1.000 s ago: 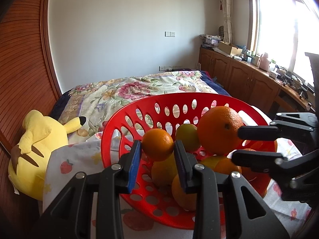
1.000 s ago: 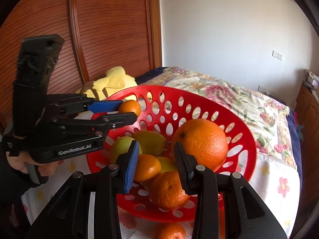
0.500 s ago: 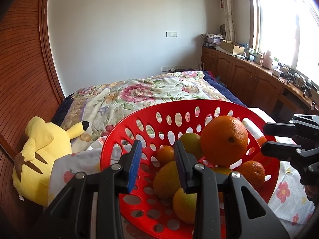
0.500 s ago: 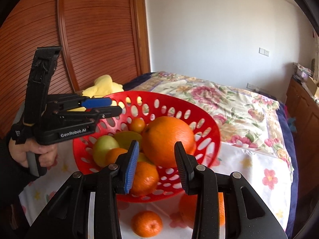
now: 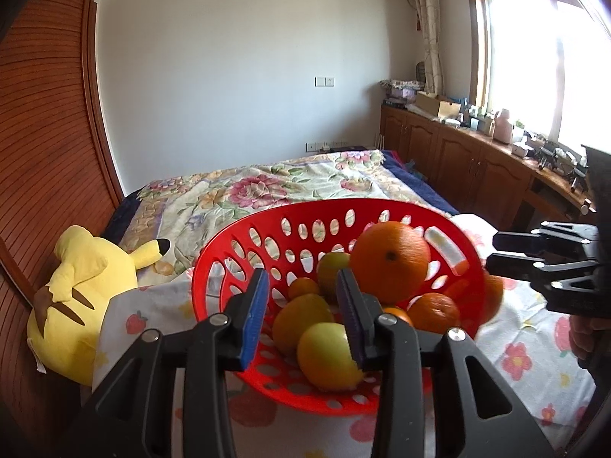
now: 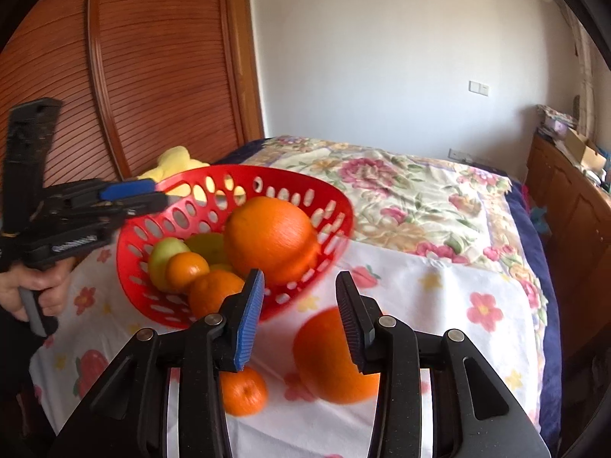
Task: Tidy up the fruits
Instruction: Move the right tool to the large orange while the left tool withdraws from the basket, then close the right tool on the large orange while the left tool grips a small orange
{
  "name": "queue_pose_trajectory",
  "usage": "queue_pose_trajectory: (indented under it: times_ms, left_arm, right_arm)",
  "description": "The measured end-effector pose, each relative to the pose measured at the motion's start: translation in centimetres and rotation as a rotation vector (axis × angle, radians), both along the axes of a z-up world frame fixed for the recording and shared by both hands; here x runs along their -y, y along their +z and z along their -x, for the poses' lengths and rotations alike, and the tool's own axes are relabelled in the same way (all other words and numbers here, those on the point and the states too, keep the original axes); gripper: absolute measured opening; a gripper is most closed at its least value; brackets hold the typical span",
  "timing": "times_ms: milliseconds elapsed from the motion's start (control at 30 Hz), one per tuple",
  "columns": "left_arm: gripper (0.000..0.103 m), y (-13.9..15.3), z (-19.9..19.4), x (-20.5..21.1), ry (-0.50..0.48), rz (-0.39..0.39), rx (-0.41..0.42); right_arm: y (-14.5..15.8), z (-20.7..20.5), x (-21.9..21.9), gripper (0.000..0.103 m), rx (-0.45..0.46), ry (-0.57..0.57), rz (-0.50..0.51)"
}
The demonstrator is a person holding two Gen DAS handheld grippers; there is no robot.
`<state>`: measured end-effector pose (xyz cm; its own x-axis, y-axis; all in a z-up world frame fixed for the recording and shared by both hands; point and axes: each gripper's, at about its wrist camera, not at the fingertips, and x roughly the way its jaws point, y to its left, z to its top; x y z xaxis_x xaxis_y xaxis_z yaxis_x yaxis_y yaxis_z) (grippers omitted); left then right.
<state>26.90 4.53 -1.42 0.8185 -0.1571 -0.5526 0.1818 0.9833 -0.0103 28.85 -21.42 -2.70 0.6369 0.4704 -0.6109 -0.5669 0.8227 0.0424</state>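
Observation:
A red perforated basket point(image 5: 236, 252) point(image 6: 328, 202) sits on a flowered cloth and holds a big orange point(image 5: 389, 261) point(image 6: 273, 238), small oranges and yellow-green fruits point(image 5: 328, 357). My left gripper point(image 5: 301, 315) is open and empty, just in front of the basket's near rim. My right gripper point(image 6: 299, 315) is open and empty, to the basket's right. A large orange point(image 6: 324, 362) and a small orange point(image 6: 244, 391) lie on the cloth below the right gripper.
A yellow plush toy point(image 5: 76, 290) lies left of the basket against a wooden slatted wall. A floral bedspread point(image 6: 401, 194) stretches behind. Wooden cabinets point(image 5: 477, 168) with clutter line the right side under the window.
The left gripper drew back from the basket; the small orange between its fingers a second ago lies in the basket. The right gripper moved right and back, bringing the loose oranges under it.

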Motion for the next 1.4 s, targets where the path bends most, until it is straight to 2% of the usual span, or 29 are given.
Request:
queue_pose_trajectory:
  times_ms: [133, 300, 467, 567, 667, 967, 1033, 1100, 1400]
  left_arm:
    - [0.042, 0.2, 2.3, -0.3, 0.010, 0.016, 0.020]
    - [0.045, -0.4, 4.7, -0.5, 0.020, 0.047, 0.006]
    - [0.050, -0.9, 6.4, -0.6, 0.024, 0.061, -0.005]
    - [0.055, -1.3, 7.0, -0.3, 0.021, 0.074, -0.016]
    - [0.055, -2.1, 7.1, 0.2, 0.011, 0.078, -0.036]
    - [0.057, -3.1, 7.5, 1.7, 0.001, 0.078, -0.061]
    - [0.059, -3.3, 7.5, 2.0, -0.001, 0.077, -0.064]
    - [0.066, -3.5, 7.6, 2.4, -0.007, 0.080, -0.067]
    - [0.066, -4.3, 7.7, 4.0, -0.027, 0.069, -0.087]
  right_arm:
    - [-0.6, 0.2, 1.6, 0.043, -0.016, -0.031, 0.007]
    - [-1.8, 0.0, 2.5, 0.049, -0.039, -0.059, 0.028]
    - [-2.8, -0.6, 3.1, 0.071, -0.055, -0.084, 0.036]
    - [-3.3, -1.0, 3.1, 0.076, -0.062, -0.087, 0.048]
    - [-3.7, -1.3, 2.8, 0.080, -0.072, -0.079, 0.052]
    - [-5.0, -2.4, 1.7, 0.088, -0.110, -0.043, 0.080]
    - [-5.3, -2.6, 1.5, 0.089, -0.125, -0.029, 0.089]
    - [-5.5, -2.6, 1.3, 0.090, -0.134, -0.023, 0.090]
    - [-5.8, -2.3, 0.6, 0.092, -0.144, 0.002, 0.131]
